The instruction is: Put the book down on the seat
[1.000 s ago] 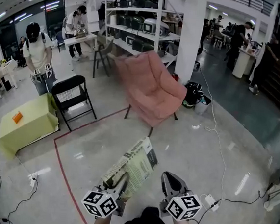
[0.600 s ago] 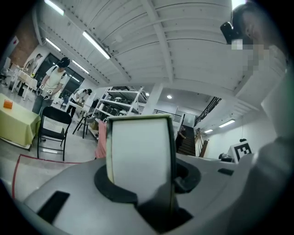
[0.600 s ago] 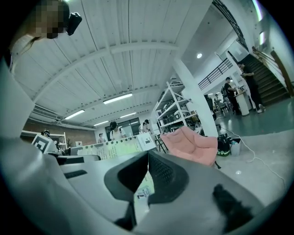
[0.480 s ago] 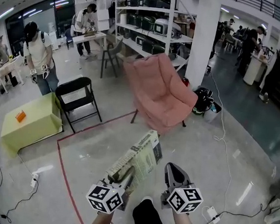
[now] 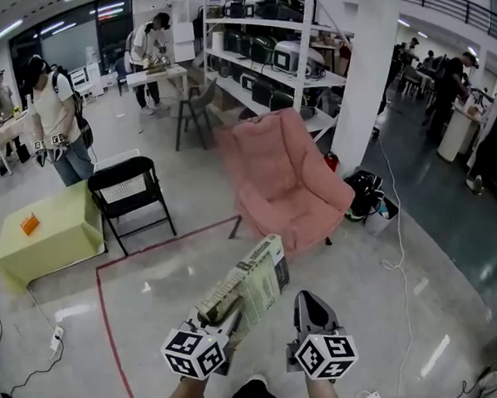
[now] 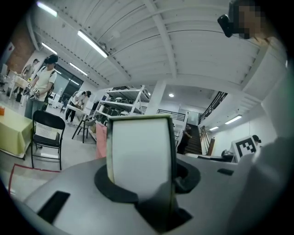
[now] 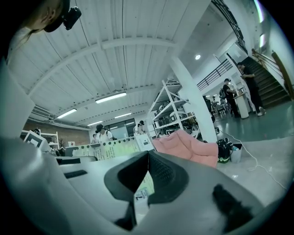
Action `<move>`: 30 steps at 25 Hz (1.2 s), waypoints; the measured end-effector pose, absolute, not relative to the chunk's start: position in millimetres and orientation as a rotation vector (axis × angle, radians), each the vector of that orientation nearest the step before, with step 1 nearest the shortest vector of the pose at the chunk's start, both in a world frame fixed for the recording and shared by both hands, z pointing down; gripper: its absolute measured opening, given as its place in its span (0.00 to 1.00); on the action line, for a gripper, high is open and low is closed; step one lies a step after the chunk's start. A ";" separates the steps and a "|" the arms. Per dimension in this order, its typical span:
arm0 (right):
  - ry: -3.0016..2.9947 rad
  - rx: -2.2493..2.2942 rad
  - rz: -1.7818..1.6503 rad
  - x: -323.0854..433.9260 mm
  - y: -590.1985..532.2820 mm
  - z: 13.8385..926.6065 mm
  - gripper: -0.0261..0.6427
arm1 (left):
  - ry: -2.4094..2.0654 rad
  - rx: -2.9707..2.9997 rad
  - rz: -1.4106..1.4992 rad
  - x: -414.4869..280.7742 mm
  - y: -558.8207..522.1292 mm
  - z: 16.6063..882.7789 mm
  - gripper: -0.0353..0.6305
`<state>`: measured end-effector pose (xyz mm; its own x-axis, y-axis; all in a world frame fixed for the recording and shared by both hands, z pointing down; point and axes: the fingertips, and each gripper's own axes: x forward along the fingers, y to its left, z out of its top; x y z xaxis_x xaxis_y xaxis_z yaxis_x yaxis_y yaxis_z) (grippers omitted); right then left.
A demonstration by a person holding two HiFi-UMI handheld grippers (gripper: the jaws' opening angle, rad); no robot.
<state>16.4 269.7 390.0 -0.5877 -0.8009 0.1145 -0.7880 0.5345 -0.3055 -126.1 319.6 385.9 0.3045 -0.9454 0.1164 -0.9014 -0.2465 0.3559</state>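
Head view: the left gripper (image 5: 222,321) was clamped on the near end of the book (image 5: 251,283), its jaws held partly apart by the book's thickness. The book's long axis ran up and forward from the gripper, pointing at the pink armchair (image 5: 289,185). The seat (image 5: 304,217) lay ahead, well apart from the book, with bare floor (image 5: 163,273) between. The right gripper (image 5: 308,303) rode just beside the book on its right.

Left gripper view: the book's (image 6: 140,156) page edge filled the gap between the jaws. A sliver of the armchair (image 6: 101,140) showed just left of it.

Right gripper view: the jaws met at the tips and held nothing. The armchair (image 7: 188,147) was ahead and right, the book (image 7: 110,149) to the left.

Judgement: the left arm carries the load, so the next move calls for a forward reach to the seat.
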 end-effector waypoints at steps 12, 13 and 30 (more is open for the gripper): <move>2.677 -1.452 -0.559 25.1 189.6 407.5 0.06 | -1.629 2.223 -0.168 -123.6 232.8 400.0 0.30; 2.676 -1.453 -0.556 25.0 186.6 407.9 0.06 | -1.627 2.221 -0.175 -124.0 228.9 400.1 0.30; 2.645 -1.543 -0.562 42.3 150.1 419.6 0.06 | -1.546 2.233 -0.177 -109.5 174.4 413.8 0.30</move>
<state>42.3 150.1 419.6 -0.5082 -0.8472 0.1550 -0.8370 0.4435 -0.3206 -109.5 174.4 413.8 0.3747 -0.9181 0.1294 -0.8651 -0.2960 0.4049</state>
